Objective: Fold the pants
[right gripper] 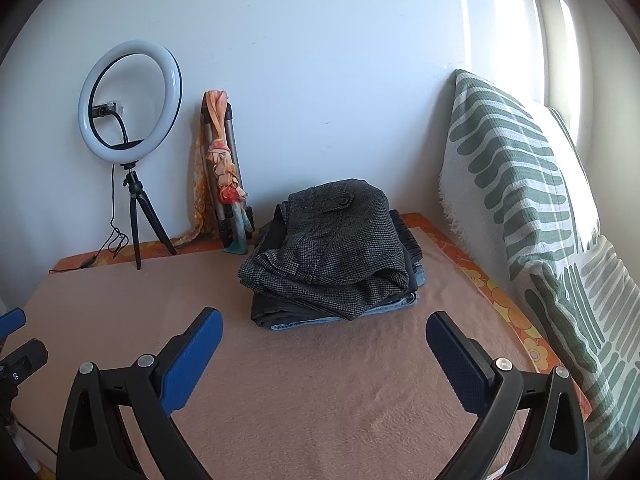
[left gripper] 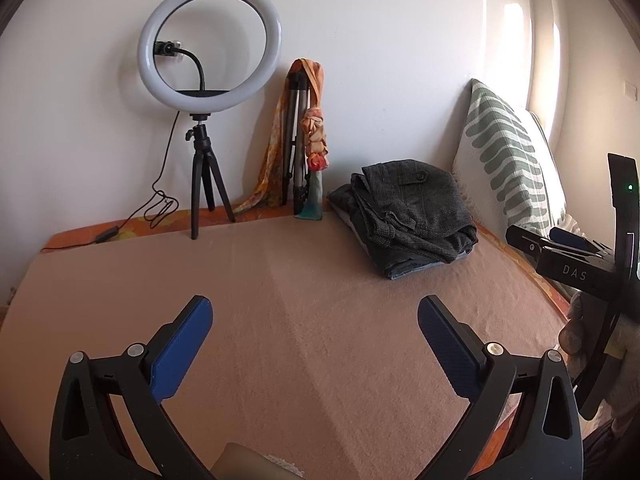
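A stack of folded pants (right gripper: 332,252) lies on the peach blanket (right gripper: 300,380) near the back wall; grey houndstooth pants are on top, with dark and blue denim ones beneath. The stack also shows in the left wrist view (left gripper: 416,216), at the back right. My right gripper (right gripper: 324,332) is open and empty, a short way in front of the stack. My left gripper (left gripper: 314,320) is open and empty over bare blanket (left gripper: 300,340), left of the stack. The right gripper's body (left gripper: 576,264) shows at the right edge of the left wrist view.
A ring light on a small tripod (left gripper: 204,128) stands at the back left with a trailing cable. A folded tripod draped with an orange scarf (left gripper: 304,136) leans on the wall. Green-and-white patterned pillows (right gripper: 532,208) line the right side.
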`<state>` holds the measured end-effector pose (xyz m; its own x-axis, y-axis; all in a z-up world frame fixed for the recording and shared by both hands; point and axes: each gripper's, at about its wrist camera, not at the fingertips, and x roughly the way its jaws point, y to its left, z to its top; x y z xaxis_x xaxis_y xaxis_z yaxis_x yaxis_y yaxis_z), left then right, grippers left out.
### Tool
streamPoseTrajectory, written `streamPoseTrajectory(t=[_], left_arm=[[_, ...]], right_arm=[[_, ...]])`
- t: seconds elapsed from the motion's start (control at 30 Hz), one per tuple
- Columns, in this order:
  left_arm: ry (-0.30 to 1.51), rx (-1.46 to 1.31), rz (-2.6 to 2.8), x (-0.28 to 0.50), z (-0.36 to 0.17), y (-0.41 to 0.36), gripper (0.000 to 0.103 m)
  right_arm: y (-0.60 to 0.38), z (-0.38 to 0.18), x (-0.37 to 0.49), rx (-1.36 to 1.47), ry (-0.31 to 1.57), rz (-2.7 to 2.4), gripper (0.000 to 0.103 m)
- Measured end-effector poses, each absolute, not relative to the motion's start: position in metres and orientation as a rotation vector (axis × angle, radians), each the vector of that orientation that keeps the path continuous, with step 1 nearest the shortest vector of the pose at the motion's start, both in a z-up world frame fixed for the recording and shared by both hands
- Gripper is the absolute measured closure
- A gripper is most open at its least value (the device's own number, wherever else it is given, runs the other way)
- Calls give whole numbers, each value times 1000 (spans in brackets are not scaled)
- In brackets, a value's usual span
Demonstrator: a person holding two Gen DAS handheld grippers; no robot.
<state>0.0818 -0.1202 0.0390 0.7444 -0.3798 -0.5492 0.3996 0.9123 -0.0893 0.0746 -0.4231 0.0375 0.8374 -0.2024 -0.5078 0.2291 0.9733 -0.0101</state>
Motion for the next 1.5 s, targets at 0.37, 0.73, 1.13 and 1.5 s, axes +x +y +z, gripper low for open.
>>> streamPoseTrajectory(t=[0.37,0.73,1.13,1.5], left_arm=[[602,36,-434,83,37,-122,1],[615,46,-445,83,35,-124,1],[609,54,-442,81,36,-125,1],[609,51,-445,81,37,-124,1]], right_arm=[[-426,37,73,54,533,-236,0],[-427,37,72,67,537,-232,0],[-425,35,72,70,540,-228,0],[-425,35,71,69,541,-226,0]])
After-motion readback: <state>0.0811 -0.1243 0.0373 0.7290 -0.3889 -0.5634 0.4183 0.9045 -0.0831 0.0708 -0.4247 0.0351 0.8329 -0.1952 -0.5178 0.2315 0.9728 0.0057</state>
